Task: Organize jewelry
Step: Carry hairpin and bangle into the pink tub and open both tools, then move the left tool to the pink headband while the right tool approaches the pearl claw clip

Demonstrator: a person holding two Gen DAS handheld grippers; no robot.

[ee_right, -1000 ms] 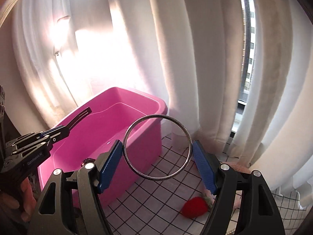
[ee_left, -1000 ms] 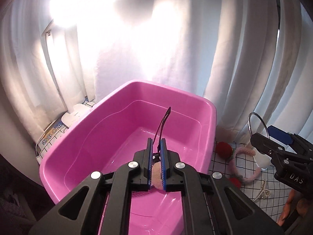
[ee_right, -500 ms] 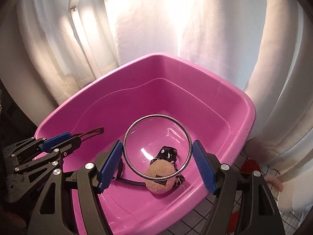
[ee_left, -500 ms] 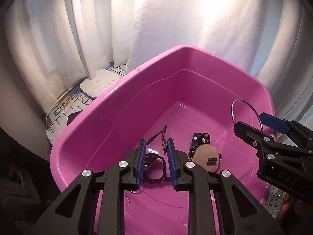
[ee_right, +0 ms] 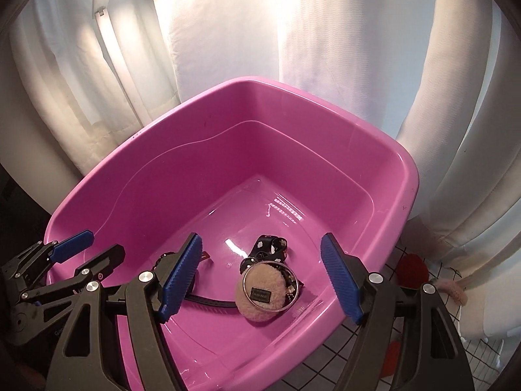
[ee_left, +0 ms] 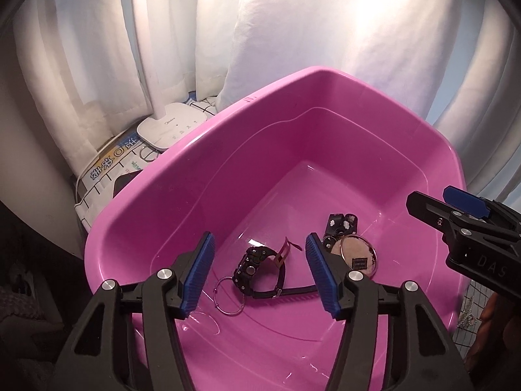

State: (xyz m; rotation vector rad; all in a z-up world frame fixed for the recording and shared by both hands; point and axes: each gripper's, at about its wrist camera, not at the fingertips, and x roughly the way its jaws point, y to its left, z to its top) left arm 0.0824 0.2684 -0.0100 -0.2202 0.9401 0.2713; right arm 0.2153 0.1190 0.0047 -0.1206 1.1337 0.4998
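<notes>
A pink plastic tub (ee_left: 182,192) (ee_right: 407,176) holds the jewelry. On its floor lie a black watch (ee_left: 252,265), a small silver ring (ee_left: 229,299), a black patterned scrunchie (ee_left: 340,223) (ee_right: 272,246), and a beige fluffy puff (ee_left: 356,257) (ee_right: 262,293) with a silver bangle (ee_right: 291,273) resting around it. My left gripper (ee_left: 260,272) is open and empty above the watch. My right gripper (ee_right: 263,273) is open and empty above the puff; it also shows in the left wrist view (ee_left: 456,208).
White curtains (ee_right: 228,32) hang behind the tub. A white lamp base (ee_left: 172,127) and a printed box (ee_left: 107,166) sit left of the tub. Red (ee_right: 413,268) and pink fuzzy items (ee_right: 452,288) lie on a checked cloth (ee_right: 329,361) to the right.
Both grippers have opened wide. The watch dropped from my left gripper to the tub floor, and the bangle dropped from my right gripper onto the puff.
</notes>
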